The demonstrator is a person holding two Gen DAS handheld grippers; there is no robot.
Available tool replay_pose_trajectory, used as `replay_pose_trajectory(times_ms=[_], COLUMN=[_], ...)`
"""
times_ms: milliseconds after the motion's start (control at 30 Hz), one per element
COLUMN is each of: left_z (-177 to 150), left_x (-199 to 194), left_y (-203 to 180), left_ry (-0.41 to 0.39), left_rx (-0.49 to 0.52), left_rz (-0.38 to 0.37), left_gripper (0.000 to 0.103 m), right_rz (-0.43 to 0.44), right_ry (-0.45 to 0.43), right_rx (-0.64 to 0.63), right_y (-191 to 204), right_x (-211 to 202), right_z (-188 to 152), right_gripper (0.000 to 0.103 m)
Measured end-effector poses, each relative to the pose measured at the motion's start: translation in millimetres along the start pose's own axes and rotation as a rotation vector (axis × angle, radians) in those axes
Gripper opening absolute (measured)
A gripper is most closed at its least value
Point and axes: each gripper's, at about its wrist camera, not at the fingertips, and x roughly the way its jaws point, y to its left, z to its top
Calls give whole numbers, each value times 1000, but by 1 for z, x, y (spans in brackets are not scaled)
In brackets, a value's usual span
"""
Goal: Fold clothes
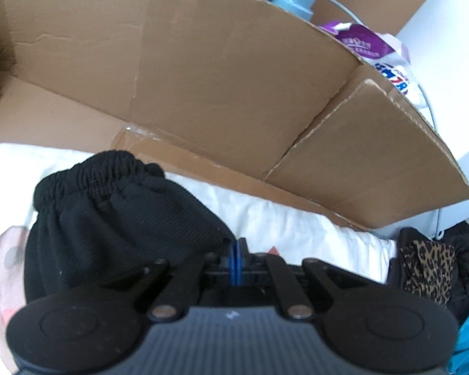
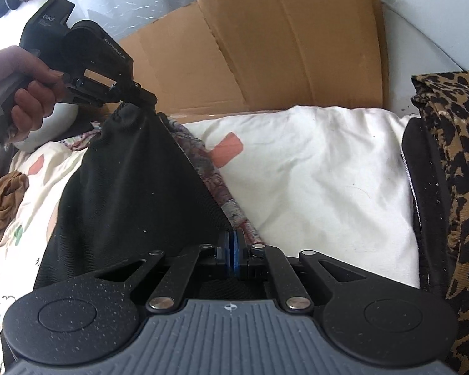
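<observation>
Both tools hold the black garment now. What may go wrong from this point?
1. Each tool, left and right, pinches only an edge of the black garment, so the cloth may slip out.
2. A patterned cloth lies against the garment and may be dragged along.
3. The cardboard stands close behind and may get knocked.

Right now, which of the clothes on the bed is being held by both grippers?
The black garment, pinched by the left gripper and right gripper; the leopard-print garment lies untouched.

Black garment (image 2: 125, 187) lower part hidden behind right tool body; package (image 1: 387, 62) print blurred.
</observation>
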Motion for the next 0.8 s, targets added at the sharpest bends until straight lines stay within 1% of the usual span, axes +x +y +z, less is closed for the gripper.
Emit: replay_pose_trajectory(times_ms=[200,433,533,567,633,667,733,800], left_z=[3,5,7,9,7,8,14,22], left_x=[25,49,55,52,39,28,9,-7], left_y=[-6,-12,-5,-4,-6,-5,-1,5], left_ry=[21,51,76,69,33,11,-11,-19], left_rx=[28,73,72,67,85,104,130,139], left_rz=[16,36,44,35,12,6,4,20], left_gripper=[1,2,4,8,11,16,19,19], right_rz=[-12,-56,-75,-82,-103,-98,-86,-86], right_ry=[22,44,58,56,53,57,57,41], right_rx=[9,4,-1,-8,-32,-31,-19,-21], right_y=[-4,-8,-8,-6,-2,-2,-2,-1], right_x=[7,15,20,19,16,15,11,6], right_z=[-1,-3,-3,-3,-3,-3,-2,-2], right_gripper=[0,0,0,0,4,6,21,24])
